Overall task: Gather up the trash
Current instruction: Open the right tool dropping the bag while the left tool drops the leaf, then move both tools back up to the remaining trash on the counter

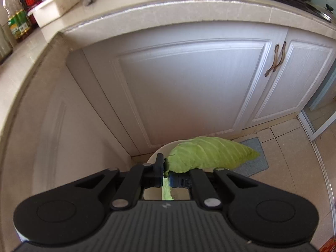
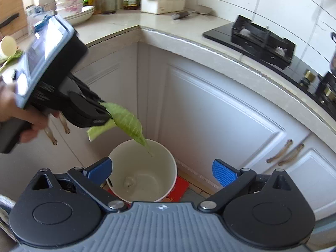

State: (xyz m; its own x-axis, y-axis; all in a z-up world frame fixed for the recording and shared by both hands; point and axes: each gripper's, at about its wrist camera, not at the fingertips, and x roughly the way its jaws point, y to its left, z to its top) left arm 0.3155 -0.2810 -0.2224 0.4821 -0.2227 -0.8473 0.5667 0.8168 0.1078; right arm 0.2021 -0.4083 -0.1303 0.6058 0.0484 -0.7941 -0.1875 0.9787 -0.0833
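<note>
Now: leaf over the bin, drop not yet made

Left tongs (image 1: pixel 166 173): jaws narrow, pads pressed on the stalk end of a pale green, ribbed cabbage leaf (image 1: pixel 210 154). Leaf sticks out forward past the tips; a short strip hangs below the pads. From the right wrist view the same leaf (image 2: pixel 126 121) droops from the left tongs (image 2: pixel 106 114), its pointed tip hanging just inside the rim of a round white plastic bin (image 2: pixel 173 168) on the floor.

Right tongs (image 2: pixel 161 171): blue pads wide apart, nothing between them, aimed down at the bin's mouth.

Bin: nearly empty, one small crumpled scrap (image 2: pixel 130 181) on the bottom. It stands in the corner at the foot of the white panelled cabinet doors (image 2: pixel 220 126), under the pale stone table (image 2: pixel 117 26).

Step in hand, as judged: carrying the leaf to the bin, release pending. Next move calls for the left jaws to part over the opening. The leaf's body seems to hang above the near rim, so a slight shift toward the middle would help it fall inside.
</note>
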